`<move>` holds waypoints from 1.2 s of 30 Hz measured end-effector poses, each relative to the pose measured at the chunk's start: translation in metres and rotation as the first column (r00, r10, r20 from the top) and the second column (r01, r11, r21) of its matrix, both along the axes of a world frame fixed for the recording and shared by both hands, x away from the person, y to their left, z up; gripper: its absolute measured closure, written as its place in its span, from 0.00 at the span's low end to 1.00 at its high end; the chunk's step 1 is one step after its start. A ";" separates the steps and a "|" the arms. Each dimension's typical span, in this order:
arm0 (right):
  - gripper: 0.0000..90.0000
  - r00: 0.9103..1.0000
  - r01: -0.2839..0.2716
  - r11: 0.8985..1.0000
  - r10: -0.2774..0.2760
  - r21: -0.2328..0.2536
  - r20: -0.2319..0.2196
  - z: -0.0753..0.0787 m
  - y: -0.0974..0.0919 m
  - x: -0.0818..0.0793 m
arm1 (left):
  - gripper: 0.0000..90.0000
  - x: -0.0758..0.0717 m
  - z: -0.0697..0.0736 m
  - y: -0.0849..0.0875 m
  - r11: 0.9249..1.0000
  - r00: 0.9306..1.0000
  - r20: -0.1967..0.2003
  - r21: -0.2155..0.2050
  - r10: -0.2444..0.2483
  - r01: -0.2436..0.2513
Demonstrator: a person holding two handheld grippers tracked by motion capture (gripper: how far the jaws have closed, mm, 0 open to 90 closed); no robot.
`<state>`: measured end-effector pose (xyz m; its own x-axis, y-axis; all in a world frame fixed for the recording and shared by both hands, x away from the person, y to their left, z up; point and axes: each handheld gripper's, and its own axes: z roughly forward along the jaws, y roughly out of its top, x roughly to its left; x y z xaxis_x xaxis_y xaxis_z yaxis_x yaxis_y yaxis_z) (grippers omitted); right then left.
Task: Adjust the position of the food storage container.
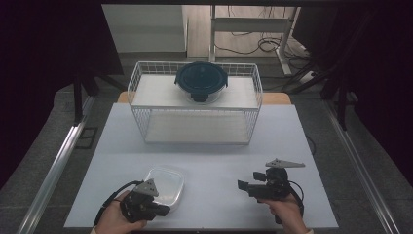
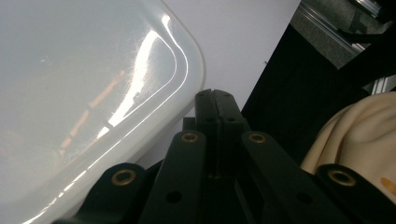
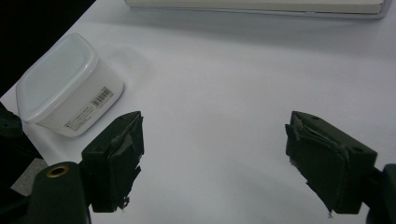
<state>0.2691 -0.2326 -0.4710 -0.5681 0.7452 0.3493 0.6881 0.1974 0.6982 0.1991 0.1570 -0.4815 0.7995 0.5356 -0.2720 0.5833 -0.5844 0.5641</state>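
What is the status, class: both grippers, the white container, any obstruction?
Left gripper shut, beside white container, holding nothing. Right gripper open, nothing between its pads. Table bare between them; wire basket farther back.

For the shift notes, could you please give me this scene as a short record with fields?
surface: white table
near item: white lidded container, front left
left gripper: shut, empty, beside the container
right gripper: open, empty, above bare table
far item: wire basket
on basket shelf: dark round lidded bowl
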 end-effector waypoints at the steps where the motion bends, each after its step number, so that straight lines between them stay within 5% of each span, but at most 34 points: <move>1: 0.21 1.000 0.000 1.000 0.000 0.000 0.000 0.000 0.000 0.000 | 1.00 0.000 0.000 -0.001 1.000 1.000 0.004 0.009 -0.005 0.005; 6: 0.22 1.000 0.001 1.000 -0.001 -0.002 -0.005 -0.001 0.000 0.000 | 1.00 0.004 -0.004 -0.013 0.998 0.999 0.053 0.067 0.002 -0.006; 13: 0.21 1.000 0.004 1.000 -0.004 -0.002 -0.002 -0.001 -0.001 0.001 | 1.00 0.022 0.001 -0.025 0.995 0.992 0.100 0.054 0.074 -0.080; 23: 0.21 1.000 0.004 1.000 -0.004 -0.006 -0.004 -0.002 -0.002 0.001 | 1.00 0.050 0.001 -0.031 0.985 0.981 0.102 0.038 0.164 -0.169; 28: 0.21 1.000 0.003 1.000 -0.003 -0.007 -0.005 -0.002 -0.002 0.001 | 0.99 0.054 0.008 -0.024 0.982 0.977 0.100 -0.004 0.190 -0.191; 30: 0.21 1.000 0.003 1.000 -0.003 -0.007 -0.004 -0.002 -0.002 0.001 | 0.99 0.054 0.016 -0.015 0.978 0.972 0.109 -0.026 0.208 -0.206; 36: 0.21 1.000 0.003 1.000 -0.003 -0.008 -0.005 -0.002 -0.002 0.001 | 1.00 0.067 0.039 0.033 0.948 0.936 0.148 -0.068 0.318 -0.311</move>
<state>0.2702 -0.2346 -0.4731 -0.5641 0.7495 0.3464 0.6924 0.2008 0.6930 0.2662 0.1897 -0.4421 0.6260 0.7571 -0.1869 0.6370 -0.3581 0.6827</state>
